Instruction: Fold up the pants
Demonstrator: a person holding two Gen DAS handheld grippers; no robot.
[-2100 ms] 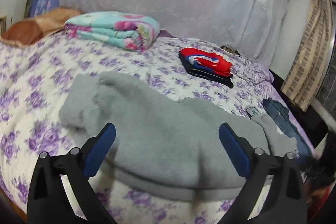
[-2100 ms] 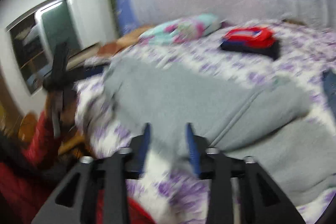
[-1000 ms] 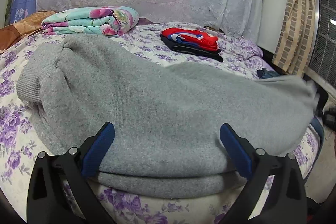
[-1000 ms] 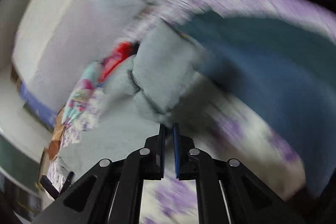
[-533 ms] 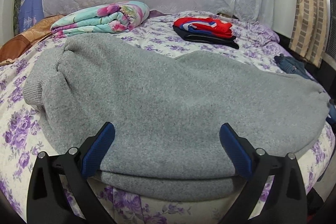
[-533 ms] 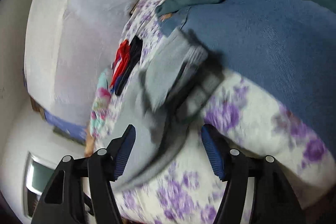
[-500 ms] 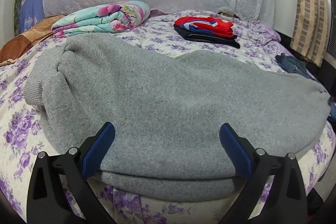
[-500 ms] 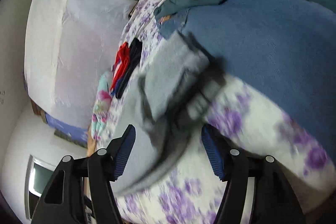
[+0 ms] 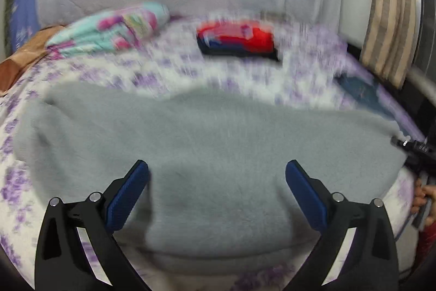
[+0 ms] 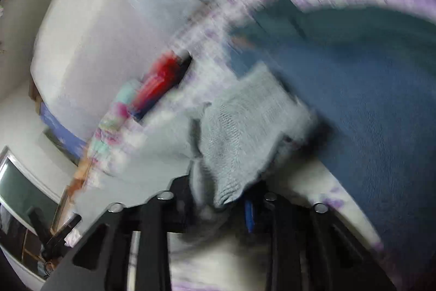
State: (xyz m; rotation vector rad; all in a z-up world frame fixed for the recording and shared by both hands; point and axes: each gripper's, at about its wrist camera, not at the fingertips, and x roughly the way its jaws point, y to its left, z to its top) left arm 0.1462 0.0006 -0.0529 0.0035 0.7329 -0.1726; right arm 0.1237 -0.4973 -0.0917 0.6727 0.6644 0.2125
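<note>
The grey pants are apparently being pinched at one end by the right gripper, ready for folding; the left gripper is being held spread wide, grasping nothing.

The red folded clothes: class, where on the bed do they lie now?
In the left wrist view the red folded clothes lie at the far side of the bed, right of the floral blanket, beyond the grey pants.

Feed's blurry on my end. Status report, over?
Left hand-held gripper open above grey pants, gripping nothing. Right hand-held gripper shut on pants' cuffed end. Blue garment lies beside that end, on the floral bedspread.
</note>
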